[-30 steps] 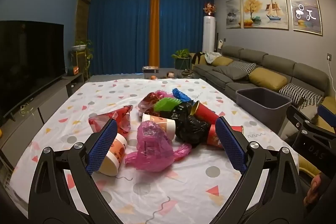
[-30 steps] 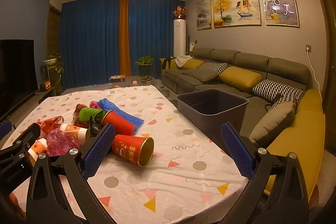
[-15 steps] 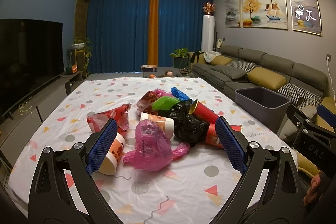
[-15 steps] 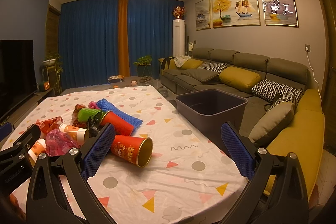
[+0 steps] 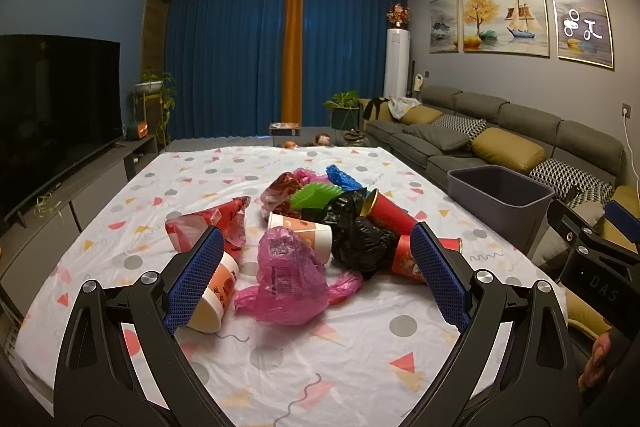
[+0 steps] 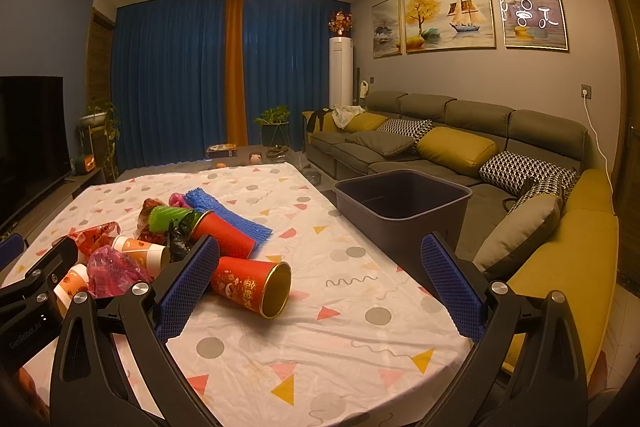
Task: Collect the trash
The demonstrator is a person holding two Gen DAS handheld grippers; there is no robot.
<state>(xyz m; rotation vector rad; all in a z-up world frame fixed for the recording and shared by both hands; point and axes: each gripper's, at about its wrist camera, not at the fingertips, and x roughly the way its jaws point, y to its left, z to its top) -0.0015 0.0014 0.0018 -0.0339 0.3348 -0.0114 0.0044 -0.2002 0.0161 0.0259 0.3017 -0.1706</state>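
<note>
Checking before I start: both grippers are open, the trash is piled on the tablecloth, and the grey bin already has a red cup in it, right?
Not quite. The right wrist view shows the grey bin empty; the red cup lies on the tablecloth. Both the left gripper and the right gripper are open.

Home living rm: sofa (image 6: 460,143) w/ cushions, TV (image 5: 56,115), blue curtains (image 5: 232,55), wall paintings (image 6: 452,15).

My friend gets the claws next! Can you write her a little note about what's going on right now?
Left claw: open, holding nothing, aimed at the crumpled pink plastic bag.
Right claw: open, holding nothing, near the red paper cup lying on its side.
All the trash sits heaped on the patterned tablecloth.
The grey plastic bin beside the table looks empty.
Done: nothing. Left: everything.
</note>
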